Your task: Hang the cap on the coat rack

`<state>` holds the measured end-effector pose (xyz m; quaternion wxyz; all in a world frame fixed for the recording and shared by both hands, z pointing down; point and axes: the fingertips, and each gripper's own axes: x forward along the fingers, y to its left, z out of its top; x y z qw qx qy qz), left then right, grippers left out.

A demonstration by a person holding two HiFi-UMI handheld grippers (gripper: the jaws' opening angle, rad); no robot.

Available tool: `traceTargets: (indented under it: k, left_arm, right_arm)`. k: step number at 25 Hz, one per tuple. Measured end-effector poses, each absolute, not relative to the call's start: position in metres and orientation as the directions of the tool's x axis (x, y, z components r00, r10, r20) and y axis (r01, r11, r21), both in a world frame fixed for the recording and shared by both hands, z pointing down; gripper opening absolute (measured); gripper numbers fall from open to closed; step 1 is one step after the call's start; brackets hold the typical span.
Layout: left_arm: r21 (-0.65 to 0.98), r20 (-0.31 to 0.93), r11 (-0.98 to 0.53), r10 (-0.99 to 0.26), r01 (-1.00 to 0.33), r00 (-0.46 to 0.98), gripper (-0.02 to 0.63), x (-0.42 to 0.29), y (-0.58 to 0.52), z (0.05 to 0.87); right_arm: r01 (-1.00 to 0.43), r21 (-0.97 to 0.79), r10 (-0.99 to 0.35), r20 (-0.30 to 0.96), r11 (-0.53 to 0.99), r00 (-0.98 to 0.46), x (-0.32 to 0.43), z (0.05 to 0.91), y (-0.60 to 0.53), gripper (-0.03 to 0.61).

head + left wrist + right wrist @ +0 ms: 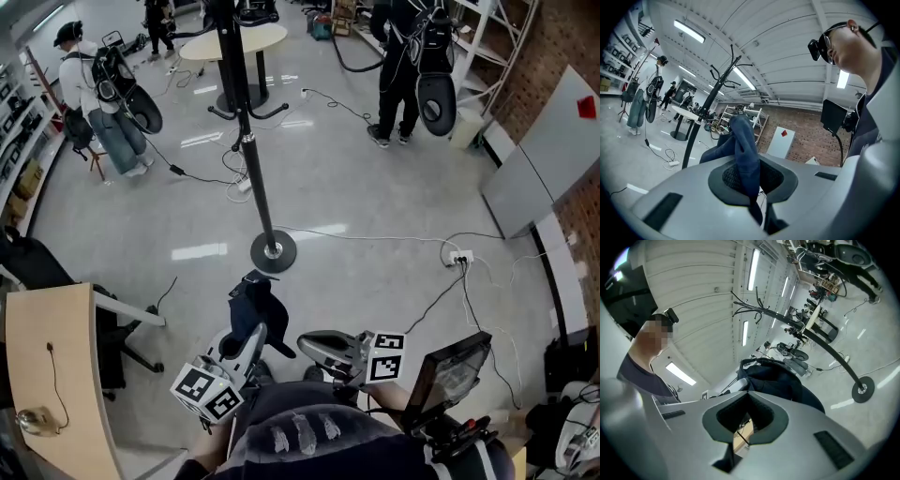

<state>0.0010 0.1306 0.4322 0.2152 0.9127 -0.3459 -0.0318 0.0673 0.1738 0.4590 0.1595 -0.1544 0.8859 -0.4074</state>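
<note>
Fingers (689, 187) of the left gripper (251, 330) clench a dark blue cap (743, 150), held low before the person. Right gripper (749, 393) fingers are pressed together, empty, just beside the cap. Rack (246, 141) stands apart, ahead.

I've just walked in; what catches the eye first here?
A dark blue cap is pinched in the left claw, low in the head view. Just ahead, a tall black coat rack stands on the glossy floor, and other people stand farther back.
</note>
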Motion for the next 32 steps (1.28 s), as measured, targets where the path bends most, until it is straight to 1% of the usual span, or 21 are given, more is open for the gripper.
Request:
traceTargets:
  k: [4, 7, 13, 17, 22, 26, 32]
  left_arm:
    - [0.401, 0.071, -0.668, -0.66, -0.627, 0.748, 0.037, -0.014, 0.118, 0.419]
    - [0.394, 0.055, -0.661, -0.676, -0.638, 0.735, 0.037, -0.034, 0.112, 0.417]
    - [0.401, 0.035, -0.648, -0.695, -0.647, 0.718, 0.037, -0.112, 0.085, 0.408]
    - [0.411, 0.02, -0.66, -0.684, -0.629, 0.73, 0.037, -0.153, 0.063, 0.408]
    - [0.367, 0.007, -0.69, -0.668, -0.623, 0.744, 0.037, -0.161, 0.059, 0.412]
    - [0.347, -0.005, -0.71, -0.654, -0.612, 0.756, 0.037, -0.161, 0.062, 0.404]
    - [0.371, 0.011, -0.716, -0.634, -0.592, 0.773, 0.037, -0.167, 0.05, 0.422]
  right_arm:
    - [-0.125, -0.777, -0.403, -0.175, 0.616, -0.898, 0.058, 0.449, 0.159, 0.003]
    - [-0.154, -0.777, -0.401, -0.136, 0.611, -0.906, 0.042, 0.454, 0.154, 0.003]
    - [-0.21, -0.758, -0.393, -0.066, 0.618, -0.917, -0.032, 0.446, 0.125, 0.003]
    - [-0.236, -0.744, -0.415, -0.061, 0.625, -0.908, -0.072, 0.441, 0.101, 0.003]
    - [-0.231, -0.746, -0.444, -0.096, 0.625, -0.891, -0.081, 0.444, 0.097, 0.003]
    - [-0.239, -0.756, -0.445, -0.076, 0.609, -0.892, -0.087, 0.445, 0.106, 0.003]
    - [-0.268, -0.753, -0.472, -0.064, 0.601, -0.879, -0.093, 0.455, 0.094, 0.003]
